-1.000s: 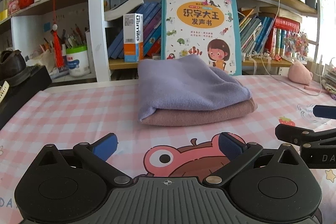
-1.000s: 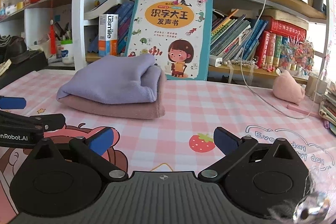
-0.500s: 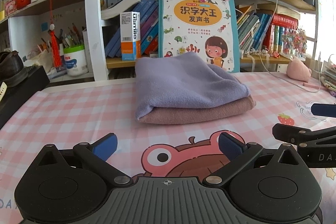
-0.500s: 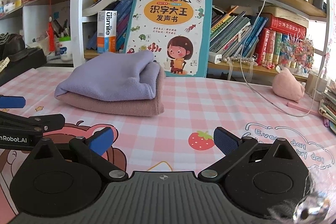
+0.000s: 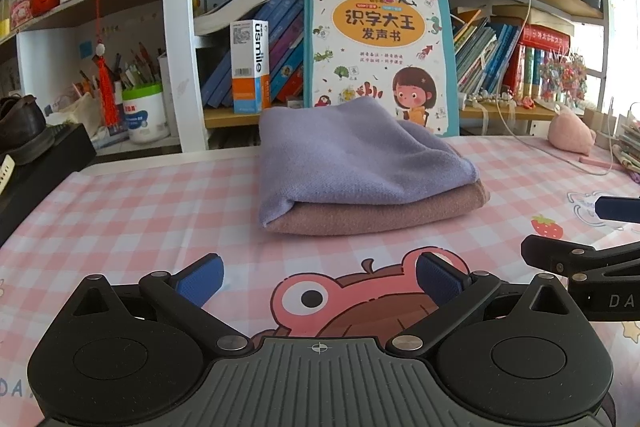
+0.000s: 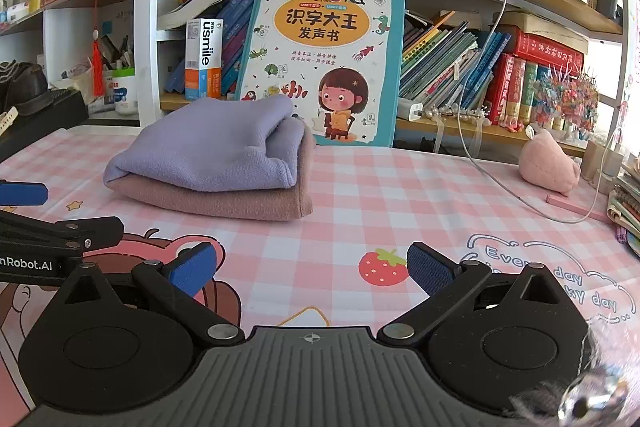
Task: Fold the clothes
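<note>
a folded lilac cloth (image 5: 352, 155) lies stacked on a folded dusty-pink cloth (image 5: 384, 213) on the pink checked table mat (image 5: 132, 211), in front of a children's book (image 5: 380, 47) propped against the bookshelf. the left gripper (image 5: 318, 281) and right gripper (image 6: 312, 267) sit side by side near the stack, jaws spread wide, holding nothing.

Mauve cloth (image 5: 384, 213) mostly hidden under lilac cloth (image 5: 352, 155); shoe (image 5: 18, 129) cut off by edge.
</note>
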Available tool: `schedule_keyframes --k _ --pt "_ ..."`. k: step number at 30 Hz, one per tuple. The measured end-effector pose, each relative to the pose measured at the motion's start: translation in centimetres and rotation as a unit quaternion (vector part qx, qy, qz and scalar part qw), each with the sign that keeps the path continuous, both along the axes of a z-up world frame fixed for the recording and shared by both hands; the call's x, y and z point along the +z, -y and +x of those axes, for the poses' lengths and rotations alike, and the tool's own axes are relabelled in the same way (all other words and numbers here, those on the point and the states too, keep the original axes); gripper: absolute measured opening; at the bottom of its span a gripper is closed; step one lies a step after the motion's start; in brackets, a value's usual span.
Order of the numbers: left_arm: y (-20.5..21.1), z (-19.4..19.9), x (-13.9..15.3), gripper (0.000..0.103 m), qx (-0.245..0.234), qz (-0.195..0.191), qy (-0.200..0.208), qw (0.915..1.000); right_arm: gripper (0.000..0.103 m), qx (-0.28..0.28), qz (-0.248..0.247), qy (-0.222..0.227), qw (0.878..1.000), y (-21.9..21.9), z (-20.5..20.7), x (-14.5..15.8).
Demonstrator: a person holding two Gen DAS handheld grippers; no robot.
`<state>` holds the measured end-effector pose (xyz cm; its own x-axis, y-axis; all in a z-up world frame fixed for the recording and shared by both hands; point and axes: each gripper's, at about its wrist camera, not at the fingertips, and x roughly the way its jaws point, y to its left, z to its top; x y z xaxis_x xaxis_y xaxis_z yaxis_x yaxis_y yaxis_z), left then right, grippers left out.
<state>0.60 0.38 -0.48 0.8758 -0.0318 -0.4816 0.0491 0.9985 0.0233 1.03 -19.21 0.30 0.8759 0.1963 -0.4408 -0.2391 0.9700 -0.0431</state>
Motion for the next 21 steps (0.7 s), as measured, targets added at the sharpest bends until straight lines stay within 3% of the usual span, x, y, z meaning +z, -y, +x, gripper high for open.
schedule_keyframes --k 21 --pt "0.21 -0.02 -0.05 0.103 0.001 0.004 -0.003 1.0 0.102 0.002 -0.002 -0.005 1.0 -0.12 0.25 -0.05"
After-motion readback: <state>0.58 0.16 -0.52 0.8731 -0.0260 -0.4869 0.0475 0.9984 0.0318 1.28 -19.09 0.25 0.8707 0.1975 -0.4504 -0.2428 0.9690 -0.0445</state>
